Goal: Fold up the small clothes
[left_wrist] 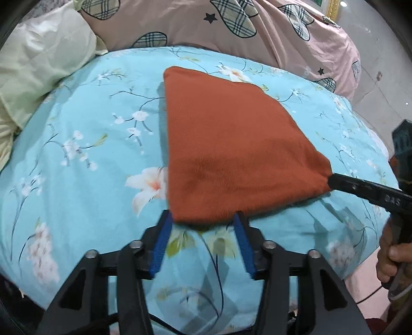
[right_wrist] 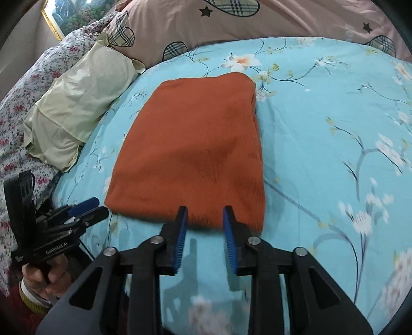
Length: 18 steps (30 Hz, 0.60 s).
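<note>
A folded rust-orange garment (left_wrist: 231, 144) lies flat on the blue floral bedspread (left_wrist: 85, 159); it also shows in the right wrist view (right_wrist: 195, 154). My left gripper (left_wrist: 203, 219) is open at the garment's near left corner, its jaws astride the edge without closing. My right gripper (right_wrist: 204, 214) is open at the garment's near edge, close to the right corner. In the left wrist view the right gripper's black fingers (left_wrist: 342, 184) reach that corner from the right. In the right wrist view the left gripper (right_wrist: 90, 208) sits just left of the garment.
A pale yellow-green pillow (right_wrist: 74, 105) lies to the left. A pink quilt with plaid hearts (left_wrist: 206, 23) is bunched along the back. A flowered sheet (right_wrist: 25, 103) lies at far left. The bedspread (right_wrist: 334, 128) stretches wide to the right of the garment.
</note>
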Each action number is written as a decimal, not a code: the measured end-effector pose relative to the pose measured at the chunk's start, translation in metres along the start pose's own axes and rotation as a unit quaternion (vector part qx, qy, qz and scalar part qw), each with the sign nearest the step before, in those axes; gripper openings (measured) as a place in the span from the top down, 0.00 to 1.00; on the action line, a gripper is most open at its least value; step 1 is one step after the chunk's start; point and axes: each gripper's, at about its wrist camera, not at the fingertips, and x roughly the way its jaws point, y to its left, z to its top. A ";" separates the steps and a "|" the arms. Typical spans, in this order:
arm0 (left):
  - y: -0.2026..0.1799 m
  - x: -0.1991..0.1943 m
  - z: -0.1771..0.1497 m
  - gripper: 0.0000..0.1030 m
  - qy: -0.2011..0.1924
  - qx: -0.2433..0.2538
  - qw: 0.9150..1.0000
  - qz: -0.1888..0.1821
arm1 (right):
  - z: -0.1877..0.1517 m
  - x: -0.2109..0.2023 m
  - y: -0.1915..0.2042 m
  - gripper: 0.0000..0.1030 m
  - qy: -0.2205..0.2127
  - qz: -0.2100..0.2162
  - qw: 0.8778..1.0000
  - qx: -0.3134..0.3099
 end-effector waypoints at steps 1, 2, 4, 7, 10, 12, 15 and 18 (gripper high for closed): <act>-0.001 -0.005 -0.004 0.42 -0.003 -0.003 1.000 0.000 | -0.007 -0.005 0.002 0.69 -0.001 -0.003 1.000 -0.002; -0.002 -0.009 -0.006 0.38 -0.005 -0.006 1.000 0.001 | -0.012 -0.009 0.003 0.69 -0.002 -0.004 1.000 -0.002; -0.003 -0.018 -0.013 0.29 -0.010 -0.012 1.000 0.009 | -0.021 -0.016 0.004 0.67 -0.005 -0.007 1.000 -0.001; -0.005 -0.026 -0.023 0.21 -0.018 -0.013 0.999 0.024 | -0.033 -0.021 0.006 0.62 -0.009 -0.012 1.000 -0.005; -0.007 -0.031 -0.036 0.21 -0.019 -0.003 0.999 0.043 | -0.044 -0.023 0.009 0.51 -0.008 -0.010 1.000 -0.009; -0.010 -0.032 -0.046 0.20 -0.015 0.003 0.998 0.060 | -0.050 -0.024 0.012 0.40 -0.007 -0.013 1.000 -0.012; -0.013 -0.033 -0.058 0.20 -0.002 0.012 0.997 0.073 | -0.057 -0.025 0.015 0.33 -0.006 -0.023 1.000 -0.019; -0.016 -0.040 -0.066 0.20 -0.005 0.025 0.995 0.093 | -0.059 -0.028 0.016 0.29 -0.008 -0.026 0.999 -0.025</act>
